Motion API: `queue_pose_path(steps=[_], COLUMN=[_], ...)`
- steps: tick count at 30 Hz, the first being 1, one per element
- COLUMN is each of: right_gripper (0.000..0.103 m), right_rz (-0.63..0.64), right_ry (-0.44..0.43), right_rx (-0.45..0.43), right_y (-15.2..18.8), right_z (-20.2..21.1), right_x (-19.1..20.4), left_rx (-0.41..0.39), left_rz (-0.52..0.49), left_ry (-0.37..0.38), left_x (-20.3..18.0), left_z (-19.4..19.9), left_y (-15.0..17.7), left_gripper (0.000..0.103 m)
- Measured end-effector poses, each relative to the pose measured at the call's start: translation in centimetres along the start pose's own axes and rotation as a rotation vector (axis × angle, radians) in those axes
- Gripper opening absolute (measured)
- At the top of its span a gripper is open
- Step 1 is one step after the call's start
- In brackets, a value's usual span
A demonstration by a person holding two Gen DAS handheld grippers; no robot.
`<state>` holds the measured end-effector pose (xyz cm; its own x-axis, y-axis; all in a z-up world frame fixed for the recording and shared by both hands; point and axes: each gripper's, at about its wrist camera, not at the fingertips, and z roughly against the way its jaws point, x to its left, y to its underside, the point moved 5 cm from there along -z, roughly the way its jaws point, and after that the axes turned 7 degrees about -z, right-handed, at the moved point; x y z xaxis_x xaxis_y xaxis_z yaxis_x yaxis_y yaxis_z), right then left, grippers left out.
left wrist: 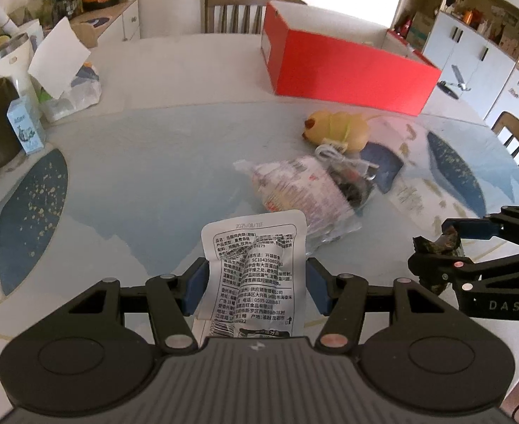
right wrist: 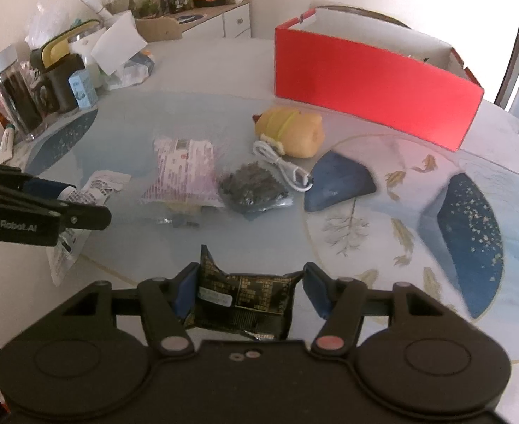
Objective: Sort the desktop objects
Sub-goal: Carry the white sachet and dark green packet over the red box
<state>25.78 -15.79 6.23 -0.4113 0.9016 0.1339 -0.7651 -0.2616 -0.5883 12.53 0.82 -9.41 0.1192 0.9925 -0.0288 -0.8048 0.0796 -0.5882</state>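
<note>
L fingers (left wrist: pixel 255 284) grip white sachet (left wrist: pixel 255 268); snack bags (left wrist: pixel 301 190), red box (left wrist: pixel 347 70) ahead.

Glossy glass-topped table (left wrist: pixel 153 148), crinkled white foil packet (left wrist: pixel 255 265), matt red cardboard box (left wrist: pixel 347 70), wooden chair (left wrist: pixel 238 10)

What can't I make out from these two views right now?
- Red box inside: hidden by its own front wall, both views.
- White packet lower end: behind the left gripper body, left view.
- Black packet label: too small and dark, right view.
- Pink snack bag: blurred, left view.
</note>
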Motion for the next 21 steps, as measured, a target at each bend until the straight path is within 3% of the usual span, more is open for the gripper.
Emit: queue_pose_path(steps=[10, 21], right_gripper=[0.062, 0.062], right_rz=[0.019, -0.002], right_ry=[-0.009, 0.001], right_rx=[-0.053, -0.103], right_y=[-2.6, -5.7], right_z=[3.5, 6.5], right_x=[-0.7, -2.3], left_rx=[-0.035, -0.074], left_rz=[-0.008, -0.028], left_ry=[0.04, 0.033], left_x=[-1.7, -4.2], left_z=[2.4, 3.7], left_y=[-2.7, -6.4], left_gripper=[0.058, 0.058])
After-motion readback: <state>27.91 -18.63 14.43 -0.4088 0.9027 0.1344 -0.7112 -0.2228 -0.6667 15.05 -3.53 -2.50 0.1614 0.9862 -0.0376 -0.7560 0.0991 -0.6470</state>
